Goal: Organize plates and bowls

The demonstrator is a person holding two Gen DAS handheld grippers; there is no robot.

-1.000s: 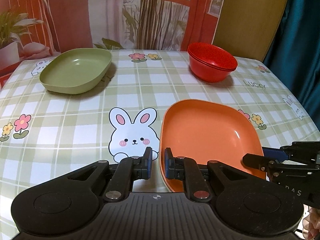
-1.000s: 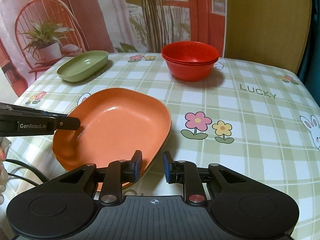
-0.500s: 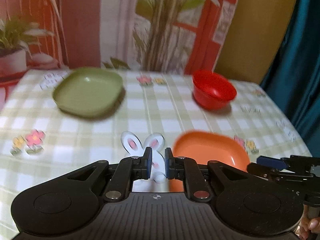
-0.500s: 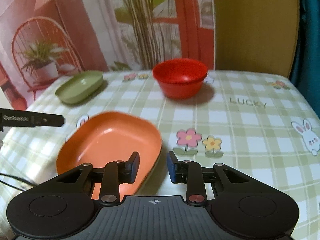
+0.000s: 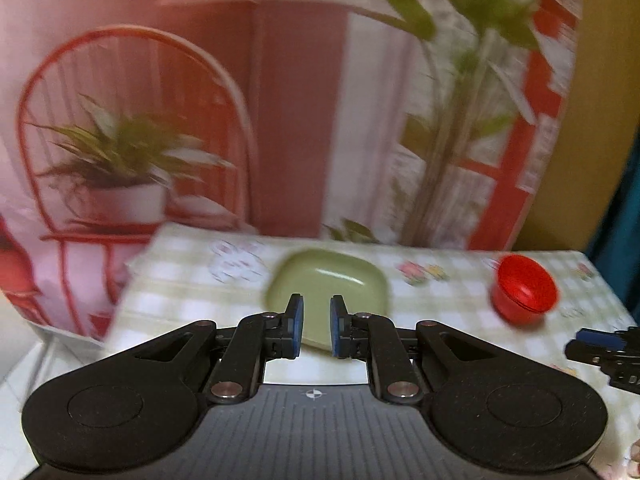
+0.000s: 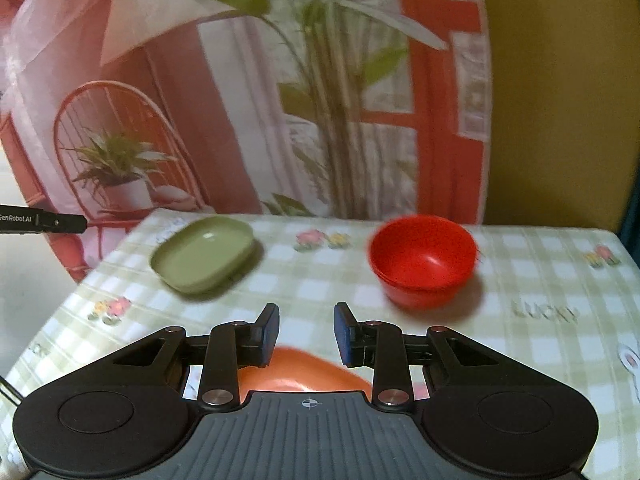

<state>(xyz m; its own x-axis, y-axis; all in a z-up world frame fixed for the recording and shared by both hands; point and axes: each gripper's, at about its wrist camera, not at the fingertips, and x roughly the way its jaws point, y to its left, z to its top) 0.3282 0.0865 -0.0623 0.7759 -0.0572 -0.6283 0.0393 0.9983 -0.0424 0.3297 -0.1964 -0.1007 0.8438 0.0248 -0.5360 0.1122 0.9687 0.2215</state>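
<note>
1. Plates and bowls lie in three separate spots on the checked tablecloth (image 6: pixel 520 280), and neither gripper carries any of them.
2. Nearest, in the right wrist view, the orange plate (image 6: pixel 304 368) lies on the cloth at six o'clock, below the right gripper (image 6: pixel 307 330) and partly hidden by its body. Its jaws have just been opening and now stand apart with nothing between the blue pads.
3. The left gripper (image 5: pixel 316 326) shows only a narrow gap between its pads in its own view, near enough closed, and it is empty. The plate seen through that gap lies far behind on the table, not in the jaws.
4. Further out in the right wrist view, the green plate (image 6: pixel 204 254) rests at about eleven o'clock and the red bowls (image 6: pixel 424 264), which look like a nested stack, at about one o'clock, well apart from each other.
5. Progress, as I judge it: the bowls appear already gathered, while the two plates lie apart and unstacked. Setting one plate onto the other seems the main step left.
6. Behind the table hangs a printed backdrop (image 6: pixel 240 100) with a chair and plants.
</note>
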